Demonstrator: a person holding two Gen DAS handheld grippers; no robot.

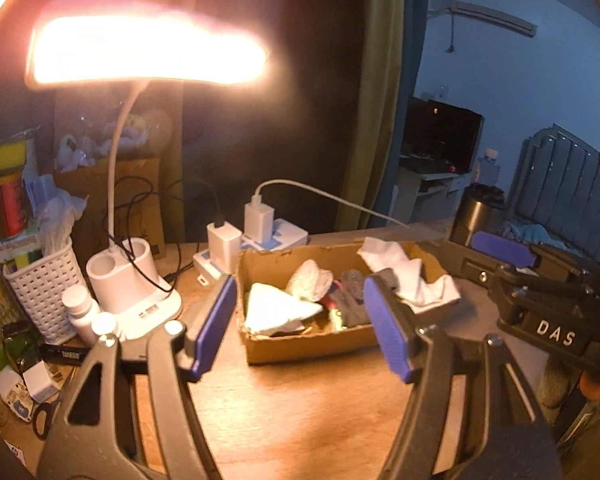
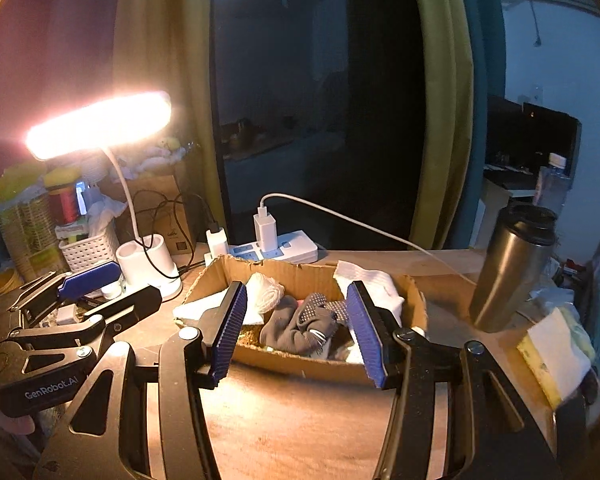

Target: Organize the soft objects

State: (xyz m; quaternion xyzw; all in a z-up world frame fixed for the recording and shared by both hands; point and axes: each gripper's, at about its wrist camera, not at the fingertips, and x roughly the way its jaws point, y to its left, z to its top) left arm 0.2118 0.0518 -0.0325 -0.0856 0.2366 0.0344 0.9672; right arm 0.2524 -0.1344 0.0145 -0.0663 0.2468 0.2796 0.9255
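A shallow cardboard box (image 1: 260, 350) (image 2: 300, 368) sits on the wooden desk and holds soft things: a white cloth (image 1: 276, 310), a white mesh pouch (image 1: 310, 280) (image 2: 266, 294), grey dotted gloves (image 2: 300, 322) and white socks (image 1: 404, 268) (image 2: 374, 280) draped over its right rim. My left gripper (image 1: 304, 320) is open and empty, held in front of the box. My right gripper (image 2: 298, 326) is open and empty, just in front of the box's near wall. The right gripper shows in the left wrist view (image 1: 500, 248); the left gripper shows in the right wrist view (image 2: 88, 280).
A lit white desk lamp (image 1: 134, 280) (image 2: 152, 264) stands left of the box, with a white basket (image 1: 40, 284), bottles and clutter beside it. A power strip with chargers (image 1: 256, 236) (image 2: 276, 248) lies behind the box. A steel tumbler (image 2: 508, 268) stands at right, a yellow sponge (image 2: 548, 364) nearer.
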